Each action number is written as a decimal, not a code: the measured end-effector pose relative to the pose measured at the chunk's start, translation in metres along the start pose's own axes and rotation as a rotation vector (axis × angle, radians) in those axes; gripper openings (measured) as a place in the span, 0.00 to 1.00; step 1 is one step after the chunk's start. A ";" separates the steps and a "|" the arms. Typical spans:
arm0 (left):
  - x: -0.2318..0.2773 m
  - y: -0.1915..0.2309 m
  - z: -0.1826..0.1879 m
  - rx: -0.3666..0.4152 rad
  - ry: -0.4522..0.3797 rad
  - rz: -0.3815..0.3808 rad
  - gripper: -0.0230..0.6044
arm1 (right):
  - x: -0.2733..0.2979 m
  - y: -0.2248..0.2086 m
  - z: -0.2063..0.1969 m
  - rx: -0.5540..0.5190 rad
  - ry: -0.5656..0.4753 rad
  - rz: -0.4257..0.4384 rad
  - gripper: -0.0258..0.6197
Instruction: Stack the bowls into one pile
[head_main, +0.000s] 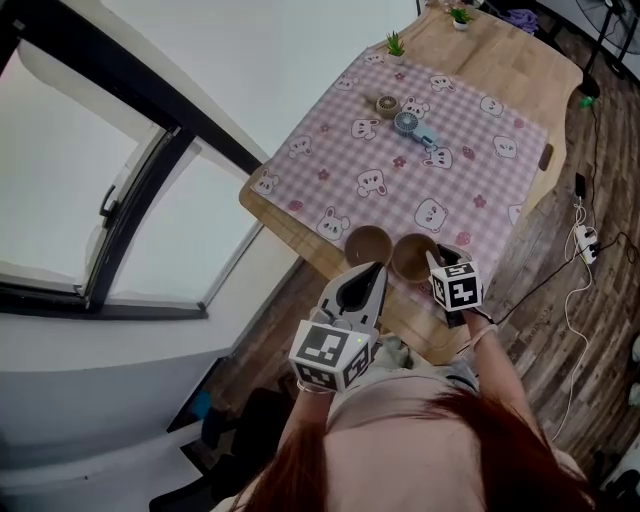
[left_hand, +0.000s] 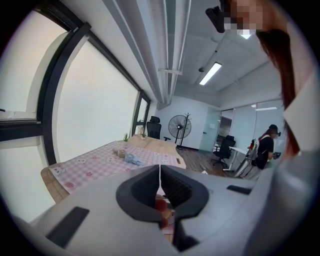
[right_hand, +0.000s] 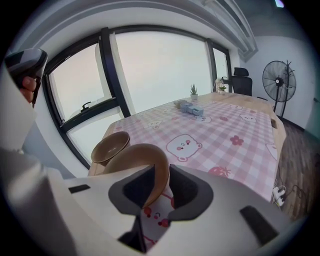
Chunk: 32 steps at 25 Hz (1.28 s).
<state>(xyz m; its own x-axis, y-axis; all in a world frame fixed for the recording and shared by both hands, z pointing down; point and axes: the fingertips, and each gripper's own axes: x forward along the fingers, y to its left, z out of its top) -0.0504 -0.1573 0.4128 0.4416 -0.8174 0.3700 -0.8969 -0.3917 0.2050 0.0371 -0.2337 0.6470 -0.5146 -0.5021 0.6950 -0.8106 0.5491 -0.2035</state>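
— Head view: the left bowl and right bowl sit side by side near the table edge.
— The right gripper straddles the right bowl's rim, jaws slightly apart; the left gripper is pinched together, empty.

Left bowl beside right bowl, pink cloth edge, wooden table
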 end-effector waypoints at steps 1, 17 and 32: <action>0.000 -0.002 -0.002 0.001 0.006 0.000 0.06 | 0.001 0.001 -0.001 0.010 0.000 0.006 0.16; -0.007 -0.009 -0.011 0.000 0.039 0.035 0.06 | 0.008 -0.004 -0.009 0.089 -0.006 0.008 0.11; -0.022 -0.007 -0.006 0.007 0.012 0.047 0.06 | -0.006 -0.004 -0.002 0.098 -0.040 0.003 0.06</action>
<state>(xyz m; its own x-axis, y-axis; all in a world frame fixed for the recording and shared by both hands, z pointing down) -0.0532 -0.1345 0.4085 0.3987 -0.8302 0.3896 -0.9170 -0.3557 0.1806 0.0438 -0.2312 0.6451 -0.5259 -0.5283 0.6666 -0.8317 0.4836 -0.2729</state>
